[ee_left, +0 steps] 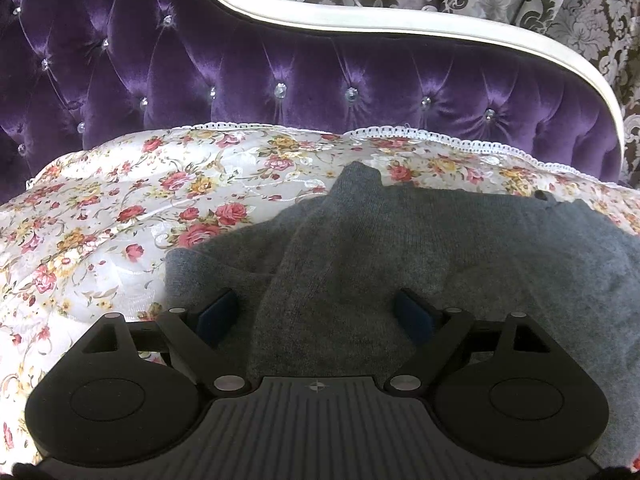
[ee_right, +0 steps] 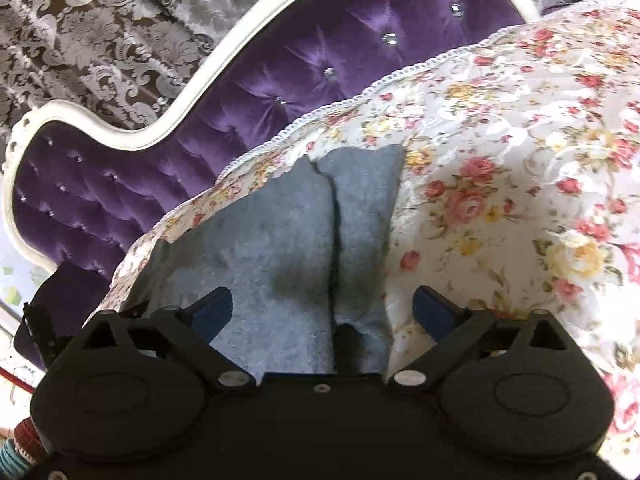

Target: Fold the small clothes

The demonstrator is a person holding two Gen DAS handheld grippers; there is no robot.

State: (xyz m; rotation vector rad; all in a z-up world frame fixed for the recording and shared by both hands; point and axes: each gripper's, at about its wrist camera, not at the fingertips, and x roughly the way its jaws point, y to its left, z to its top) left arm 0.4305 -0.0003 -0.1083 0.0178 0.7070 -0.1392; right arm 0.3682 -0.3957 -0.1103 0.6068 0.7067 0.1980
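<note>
A grey knitted garment (ee_left: 400,240) lies on the flowered bedspread (ee_left: 120,216), with one part folded over in a raised ridge down its middle. My left gripper (ee_left: 316,312) stands open just above that ridge, its blue pads apart on either side and not pressing the cloth. In the right wrist view the same grey garment (ee_right: 280,232) shows two flaps that meet along a dark seam. My right gripper (ee_right: 324,308) is wide open over its near edge, with the left pad above the cloth and the right pad above the bedspread (ee_right: 500,180).
A purple tufted headboard (ee_left: 280,68) with a white curved frame (ee_left: 360,20) rises behind the bed. Patterned grey-brown curtains (ee_right: 100,32) hang beyond it. The bedspread's white lace edge (ee_left: 440,138) runs along the headboard.
</note>
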